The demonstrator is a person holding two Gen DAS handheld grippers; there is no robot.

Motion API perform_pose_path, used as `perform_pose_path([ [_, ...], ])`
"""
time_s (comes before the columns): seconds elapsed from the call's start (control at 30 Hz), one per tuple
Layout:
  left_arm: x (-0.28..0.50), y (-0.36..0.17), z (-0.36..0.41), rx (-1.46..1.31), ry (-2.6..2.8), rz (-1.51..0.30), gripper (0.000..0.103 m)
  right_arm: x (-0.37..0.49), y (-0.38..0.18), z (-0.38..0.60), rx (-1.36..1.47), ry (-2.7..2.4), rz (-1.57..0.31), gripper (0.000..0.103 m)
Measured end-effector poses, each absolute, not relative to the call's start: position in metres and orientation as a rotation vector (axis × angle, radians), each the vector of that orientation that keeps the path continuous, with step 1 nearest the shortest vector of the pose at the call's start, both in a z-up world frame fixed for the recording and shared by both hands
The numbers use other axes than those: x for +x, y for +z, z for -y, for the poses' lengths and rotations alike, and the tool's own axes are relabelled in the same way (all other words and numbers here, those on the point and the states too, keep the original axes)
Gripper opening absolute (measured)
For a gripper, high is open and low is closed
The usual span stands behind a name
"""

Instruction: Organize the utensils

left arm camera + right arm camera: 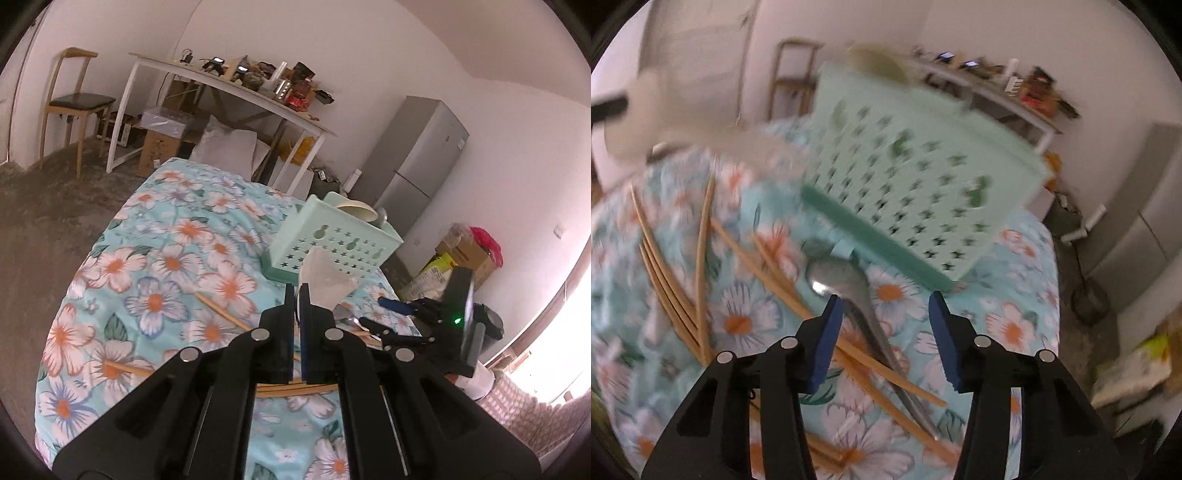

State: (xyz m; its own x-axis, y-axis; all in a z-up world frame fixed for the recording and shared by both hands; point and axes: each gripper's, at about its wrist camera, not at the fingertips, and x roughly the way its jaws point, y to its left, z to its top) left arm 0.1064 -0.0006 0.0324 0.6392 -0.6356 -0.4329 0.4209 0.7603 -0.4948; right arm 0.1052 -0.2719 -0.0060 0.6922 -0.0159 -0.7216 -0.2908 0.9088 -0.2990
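A scatter of thin wooden chopsticks [683, 295] and a long-handled steel spoon [846, 291] lie on a table draped in a turquoise floral cloth [155, 280], just in front of the pale green perforated plastic utensil basket [916, 177]. The right claw [882, 314] hangs over the spoon with its blue-padded jaws half apart and nothing between them. The left claw [297, 295] is pinched fully shut; whether the pale translucent scrap [325, 280] just beyond its tips is held cannot be told from here.

The spoon's long axis runs from its bowl near the basket's dark green base back toward the right claw, handle nearest the camera and crossing over several chopsticks. That overlap looks like the hazard: a grip taken low on the handle would likely catch a chopstick too, or roll the smooth handle out of the pads. The right view is blurred, so a misjudged descent seems possible.
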Motion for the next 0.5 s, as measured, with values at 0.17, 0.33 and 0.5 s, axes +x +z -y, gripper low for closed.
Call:
perform_pose_path([
  [0.17, 0.115, 0.022, -0.008, -0.409, -0.617, -0.638, 0.001, 0.116, -0.023, 0.257, -0.536, 0.19, -0.868, 0.043],
  [0.33, 0.12, 0.012, -0.015, -0.438, -0.614, -0.653, 0.001, 0.123, -0.029, 0.239, -0.657, 0.217, -0.886, 0.043],
  [0.5, 0.124, 0.004, -0.021, -0.464, -0.605, -0.659, 0.001, 0.123, -0.035, 0.211, -0.838, 0.202, -0.824, 0.041],
])
